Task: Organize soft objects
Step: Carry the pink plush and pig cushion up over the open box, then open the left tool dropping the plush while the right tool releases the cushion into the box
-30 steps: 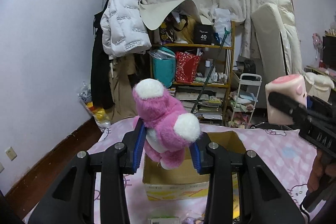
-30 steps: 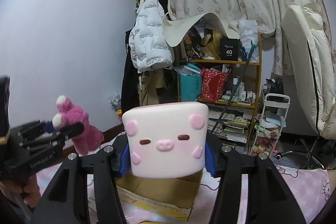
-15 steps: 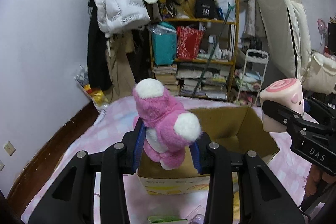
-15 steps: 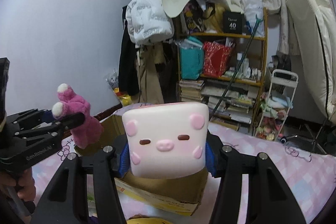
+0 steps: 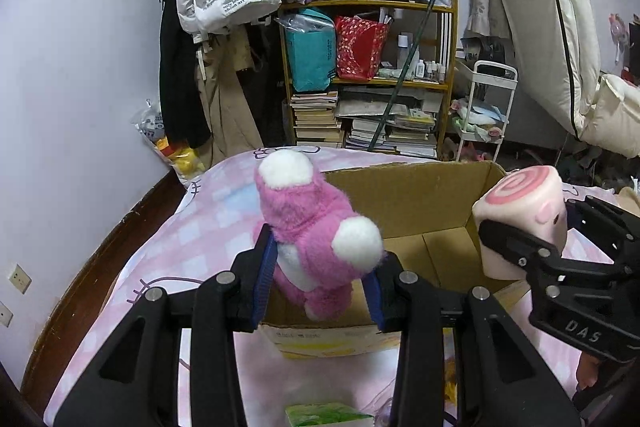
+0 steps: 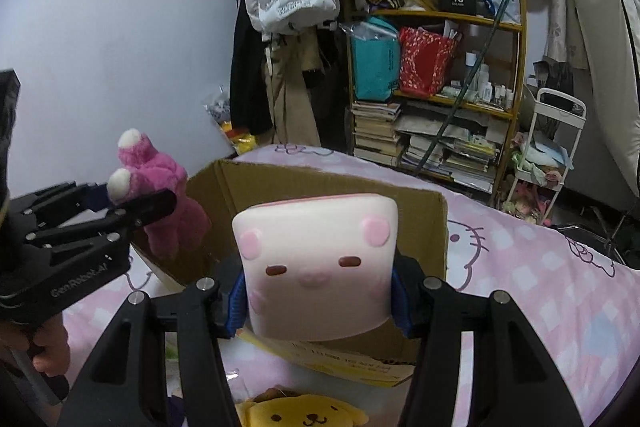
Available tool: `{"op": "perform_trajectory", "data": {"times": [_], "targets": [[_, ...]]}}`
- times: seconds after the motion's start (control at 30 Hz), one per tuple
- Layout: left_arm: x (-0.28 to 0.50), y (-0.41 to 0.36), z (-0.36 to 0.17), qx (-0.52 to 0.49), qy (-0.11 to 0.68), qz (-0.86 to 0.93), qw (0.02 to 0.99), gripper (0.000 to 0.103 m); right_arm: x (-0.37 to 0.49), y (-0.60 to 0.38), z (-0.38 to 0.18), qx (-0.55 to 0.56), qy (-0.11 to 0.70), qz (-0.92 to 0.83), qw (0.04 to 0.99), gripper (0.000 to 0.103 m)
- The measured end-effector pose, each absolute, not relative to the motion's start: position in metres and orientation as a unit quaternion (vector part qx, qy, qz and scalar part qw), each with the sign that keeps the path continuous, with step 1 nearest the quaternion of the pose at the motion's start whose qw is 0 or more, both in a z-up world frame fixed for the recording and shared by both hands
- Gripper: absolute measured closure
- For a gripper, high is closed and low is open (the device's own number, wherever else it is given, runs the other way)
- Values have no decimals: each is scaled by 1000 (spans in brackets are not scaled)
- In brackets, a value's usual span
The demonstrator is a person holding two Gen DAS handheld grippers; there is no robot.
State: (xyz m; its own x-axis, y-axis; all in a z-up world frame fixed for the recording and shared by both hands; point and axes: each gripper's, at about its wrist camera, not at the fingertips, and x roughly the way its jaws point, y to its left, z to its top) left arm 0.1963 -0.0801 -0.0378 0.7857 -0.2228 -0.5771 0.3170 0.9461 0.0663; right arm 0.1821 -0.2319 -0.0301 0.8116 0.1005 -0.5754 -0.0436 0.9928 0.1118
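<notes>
Your left tongs [image 5: 318, 283] pinch the pink plush toy [image 5: 316, 231] at centre frame, its blue pads pressed into the fur, just in front of the open cardboard box [image 5: 408, 203] on the pink bed cover [image 5: 168, 247]. Your right tongs [image 6: 318, 301] squeeze the pale pig cushion [image 6: 316, 263] at lower centre, over the same box. At the bottom edge of the right view lies a yellow dog plush [image 6: 300, 413].

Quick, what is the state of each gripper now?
Left gripper: shut on the pink plush.
Right gripper: shut on the pig cushion.
</notes>
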Motion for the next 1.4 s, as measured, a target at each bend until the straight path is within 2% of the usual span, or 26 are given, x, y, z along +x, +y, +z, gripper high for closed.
{"op": "perform_trajectory", "data": {"times": [0.4, 0.6, 0.67, 0.73, 0.8, 0.87, 0.93, 1.1, 1.2, 1.4], "targets": [[191, -82, -34, 63, 277, -158, 946, 64, 182, -235, -31, 37, 308, 31, 950, 42], [196, -84, -41, 61, 295, -155, 941, 63, 188, -236, -38, 34, 326, 34, 944, 41], [197, -82, -43, 60, 298, -153, 940, 60, 189, -238, -40, 38, 332, 33, 942, 40], [197, -81, -43, 57, 299, -148, 941, 48, 190, -238, -40, 38, 333, 31, 942, 38], [195, -79, -42, 56, 295, -144, 943, 46, 189, -240, -40, 38, 333, 29, 942, 37], [194, -78, -41, 59, 298, -139, 943, 39, 191, -241, -41, 41, 337, 26, 940, 35], [193, -76, -42, 63, 305, -128, 942, 26, 192, -242, -42, 45, 347, 25, 937, 33], [181, -71, -39, 73, 307, -117, 942, 16, 187, -243, -42, 41, 353, 23, 934, 26], [173, -69, -34, 78, 301, -113, 944, 12, 184, -242, -37, 39, 343, 18, 938, 7], [163, -62, -30, 82, 299, -106, 945, 9, 174, -243, -25, 41, 325, 9, 945, 1]]}}
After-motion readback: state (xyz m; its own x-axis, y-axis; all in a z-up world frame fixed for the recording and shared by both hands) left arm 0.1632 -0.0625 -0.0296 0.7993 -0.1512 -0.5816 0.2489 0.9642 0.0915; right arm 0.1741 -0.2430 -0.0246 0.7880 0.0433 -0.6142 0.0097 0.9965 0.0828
